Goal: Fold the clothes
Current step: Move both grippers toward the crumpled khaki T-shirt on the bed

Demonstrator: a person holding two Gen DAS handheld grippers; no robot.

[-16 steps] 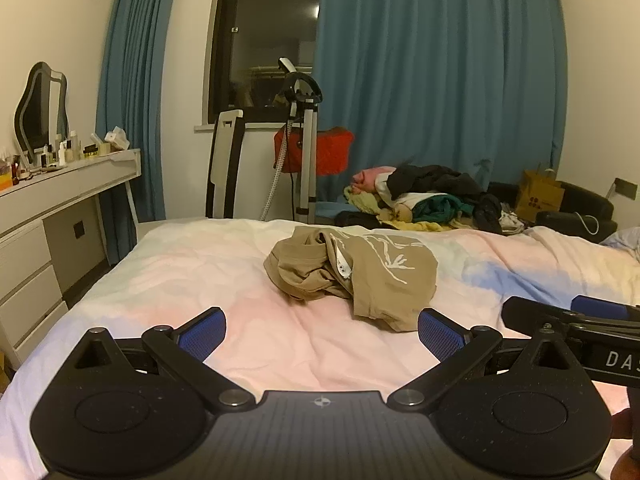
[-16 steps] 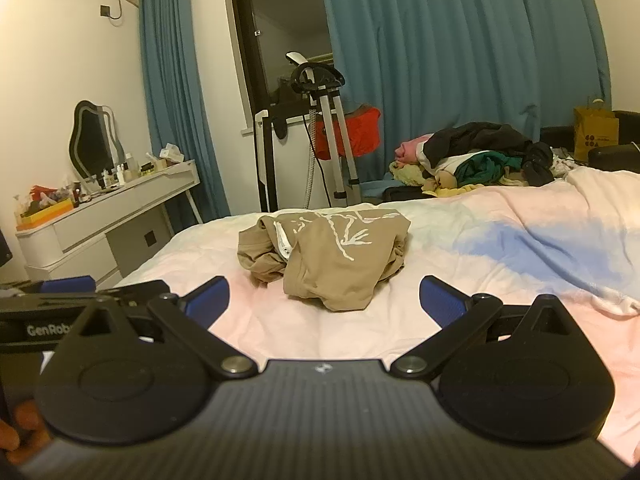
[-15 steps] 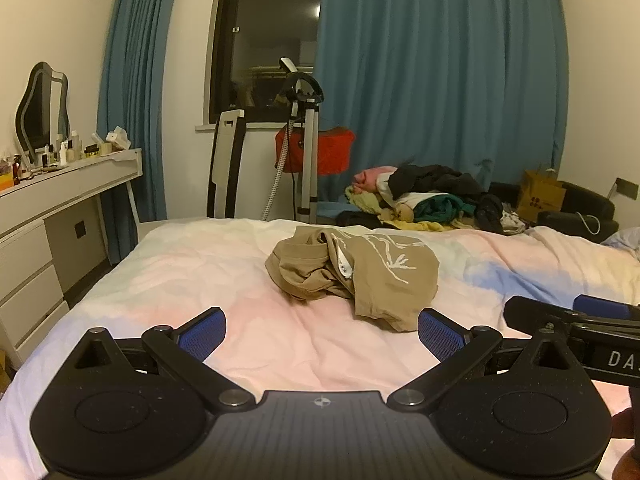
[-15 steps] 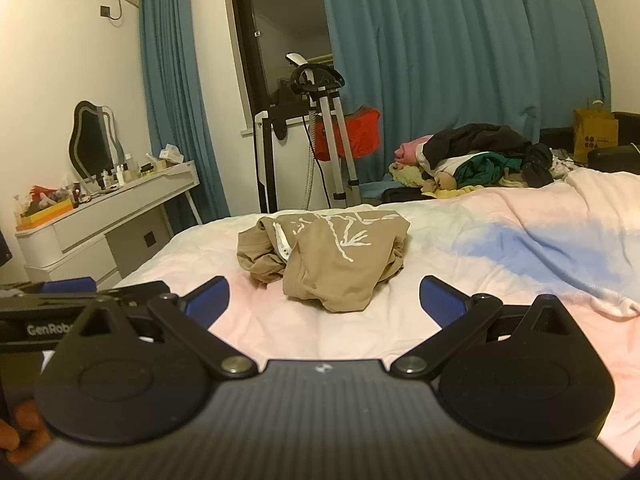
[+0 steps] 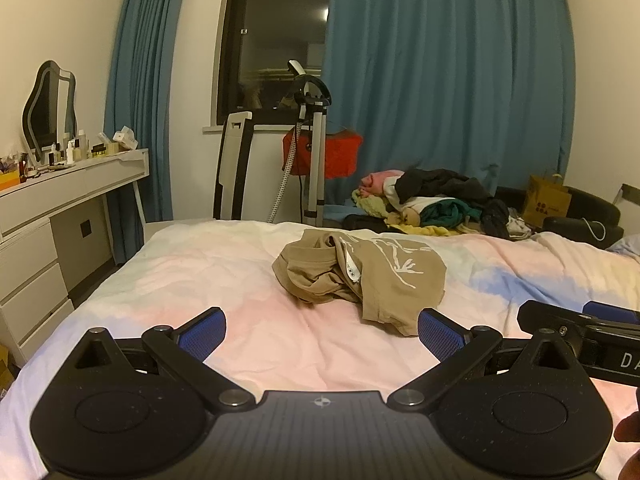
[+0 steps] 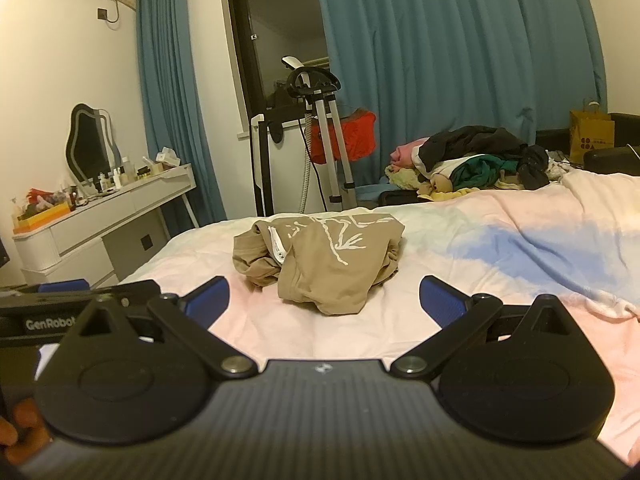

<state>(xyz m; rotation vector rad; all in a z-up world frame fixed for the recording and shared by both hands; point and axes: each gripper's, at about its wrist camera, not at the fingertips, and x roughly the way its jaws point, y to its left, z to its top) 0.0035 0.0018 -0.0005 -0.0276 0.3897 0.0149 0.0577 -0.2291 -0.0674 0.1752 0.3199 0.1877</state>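
At nine o'clock in the left wrist view stands a white dresser with a wavy mirror and small bottles on its top. Blue curtains frame a dark window at twelve o'clock, and a garment steamer on a metal stand rises in front of the sill.

The left gripper is spread wide, nothing between its blue pads, and it hangs over the near part of the bed (a pale cover in pink, white and blue patches). The tan shirt lies crumpled in the middle of the bed, at about twelve o'clock from this gripper and apart from it; a white branch print shows on its upper face and a white label at the collar.

Beyond the far edge of the bed, at one o'clock, sits a pile of clothes in black, pink, green and yellow. At three o'clock a yellow paper bag stands by the wall.

The right gripper is likewise fully released and empty. In its own view the shirt sits at twelve o'clock, just past the fingertips and not touching them. The other gripper's black body shows at nine o'clock there, with fingertips of a hand at the lower left corner.
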